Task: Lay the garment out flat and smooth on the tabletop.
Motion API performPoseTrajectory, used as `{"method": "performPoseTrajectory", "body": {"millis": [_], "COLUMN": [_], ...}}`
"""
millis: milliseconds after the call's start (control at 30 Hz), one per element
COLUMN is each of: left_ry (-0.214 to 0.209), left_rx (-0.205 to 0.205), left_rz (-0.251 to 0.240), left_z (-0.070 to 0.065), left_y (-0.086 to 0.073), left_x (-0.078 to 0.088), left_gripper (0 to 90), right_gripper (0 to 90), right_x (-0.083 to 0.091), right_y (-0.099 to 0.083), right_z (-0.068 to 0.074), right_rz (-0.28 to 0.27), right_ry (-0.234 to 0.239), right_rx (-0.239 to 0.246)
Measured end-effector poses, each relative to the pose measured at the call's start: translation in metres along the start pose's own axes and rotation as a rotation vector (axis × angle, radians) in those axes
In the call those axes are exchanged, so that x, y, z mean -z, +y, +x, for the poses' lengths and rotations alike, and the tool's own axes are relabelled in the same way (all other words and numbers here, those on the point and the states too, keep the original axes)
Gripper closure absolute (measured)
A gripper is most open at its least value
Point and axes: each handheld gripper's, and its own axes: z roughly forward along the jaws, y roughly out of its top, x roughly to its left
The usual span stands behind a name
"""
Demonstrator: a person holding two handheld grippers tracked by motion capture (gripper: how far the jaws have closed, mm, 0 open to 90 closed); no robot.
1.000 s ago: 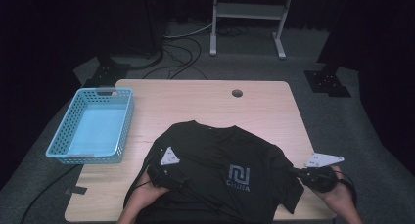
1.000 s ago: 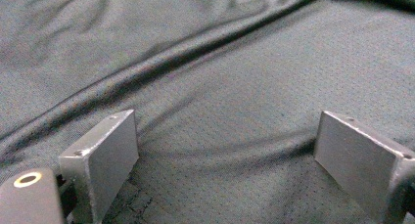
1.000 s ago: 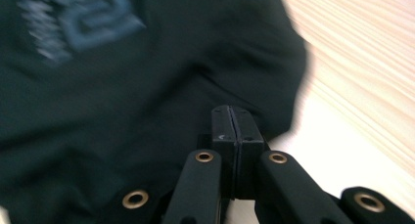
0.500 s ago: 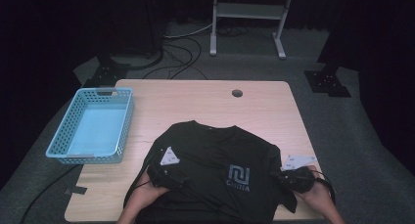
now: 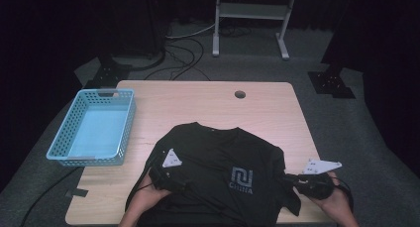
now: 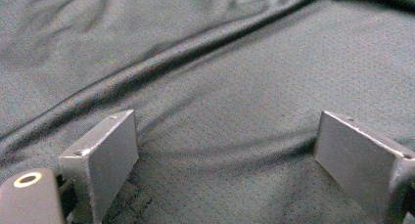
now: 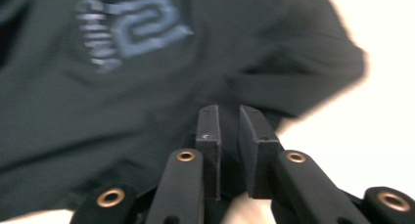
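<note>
Your black T-shirt (image 5: 223, 177) lies spread face up on the near half of the light wooden table (image 5: 208, 103), collar toward the far edge and a grey printed logo (image 5: 241, 180) on its chest; its lower hem reaches the table's near edge. Your left gripper (image 5: 166, 180) rests on the shirt's left side near the sleeve, and in the left gripper view its two jaws stand wide apart with their tips down on the dark mesh fabric (image 6: 225, 136), a long fold running across the cloth above them; nothing is pinched between them. Your right gripper (image 5: 297, 180) sits at the shirt's right sleeve (image 5: 285, 187), just at the edge of the cloth, with your hand (image 5: 332, 199) behind it near the table's corner. In the right gripper view, which is blurred, its jaws stand only a narrow gap apart and have just been opening a little; the sleeve edge lies beyond their tips, and I see no cloth caught between the pads. A light blue plastic basket (image 5: 74, 138) sits on the table's left side, well apart from the shirt.
</note>
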Motion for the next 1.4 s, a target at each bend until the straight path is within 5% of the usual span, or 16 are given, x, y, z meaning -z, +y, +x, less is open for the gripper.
{"method": "performPoseTrajectory", "body": {"millis": [133, 267, 633, 767, 967, 1067, 1400], "left_ry": [0.000, -0.001, -0.001, -0.001, -0.003, -0.003, 0.012], "left_rx": [0.000, 0.000, -0.002, -0.002, -0.003, -0.005, 0.011], "left_rz": [0.001, 0.000, 0.004, 0.005, 0.012, 0.019, 0.000], "left_z": [0.000, 0.000, 0.000, 0.000, 0.000, 0.000, -0.003], "left_y": [0.000, 0.000, 0.001, 0.001, 0.002, 0.002, 0.003], "left_x": [0.000, 0.000, 0.000, 0.000, 0.000, 0.000, -0.005], "left_gripper": [8.4, 8.4, 8.4, 8.4, 8.2, 8.3, 4.8], "right_gripper": [76.4, 76.4, 74.0, 67.2, 53.4, 45.9, 32.9], "right_x": [-0.016, -0.024, 0.017, 0.019, -0.004, -0.015, -0.013], "right_y": [0.006, 0.002, -0.030, -0.020, -0.008, -0.004, -0.016], "right_z": [0.015, 0.016, -0.024, -0.016, 0.005, 0.013, -0.010], "right_rz": [0.032, 0.079, 0.069, 0.033, 0.046, 0.066, 0.067], "right_ry": [0.057, 0.033, -0.107, -0.080, 0.000, 0.001, 0.025], "right_rx": [0.052, 0.064, -0.084, -0.066, -0.020, 0.018, 0.037]}}
